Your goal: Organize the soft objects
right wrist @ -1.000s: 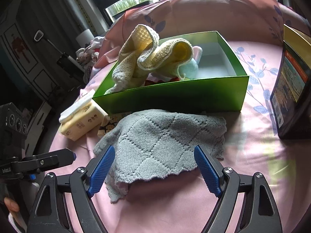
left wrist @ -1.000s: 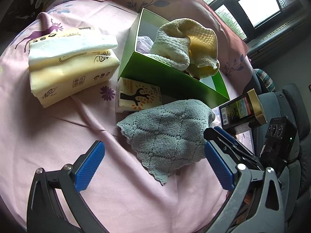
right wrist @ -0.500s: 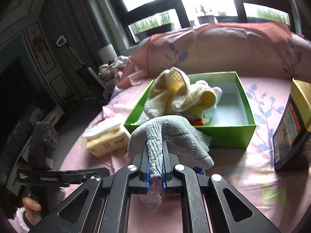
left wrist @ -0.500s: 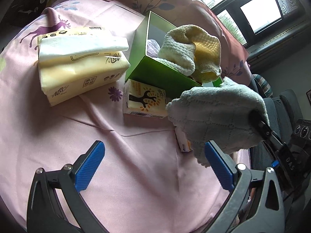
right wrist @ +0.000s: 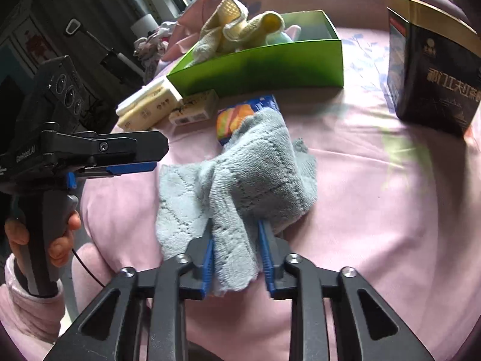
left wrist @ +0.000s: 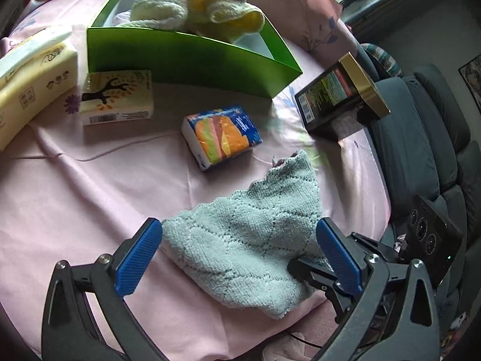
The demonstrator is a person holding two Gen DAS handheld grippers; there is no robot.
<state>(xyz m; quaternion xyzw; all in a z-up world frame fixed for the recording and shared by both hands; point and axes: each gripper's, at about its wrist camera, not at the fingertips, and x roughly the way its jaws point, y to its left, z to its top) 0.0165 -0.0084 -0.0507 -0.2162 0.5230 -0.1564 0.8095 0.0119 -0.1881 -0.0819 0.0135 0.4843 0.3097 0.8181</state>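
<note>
A grey knitted cloth (left wrist: 249, 237) lies on the pink sheet (left wrist: 90, 198), between the fingers of my open left gripper (left wrist: 237, 249). My right gripper (right wrist: 236, 258) holds a fold of the same cloth (right wrist: 240, 180) between its blue pads, jaws slightly apart. A green box (left wrist: 186, 57) at the back holds a yellow and cream towel (left wrist: 204, 3); the box (right wrist: 264, 66) and towel (right wrist: 237, 30) also show in the right wrist view.
A colourful tissue pack (left wrist: 222, 135) and a tree-print tissue pack (left wrist: 117, 96) lie before the box. A large yellow tissue pack (left wrist: 27, 87) is at left. A black and gold box (left wrist: 339, 96) stands at right, also seen large (right wrist: 436, 75). A dark sofa (left wrist: 421, 150) borders the bed.
The right gripper closed on the grey cloth, lifted it off the small packs and brought it down nearer, between the left gripper's fingers. The colourful tissue pack is now uncovered.
</note>
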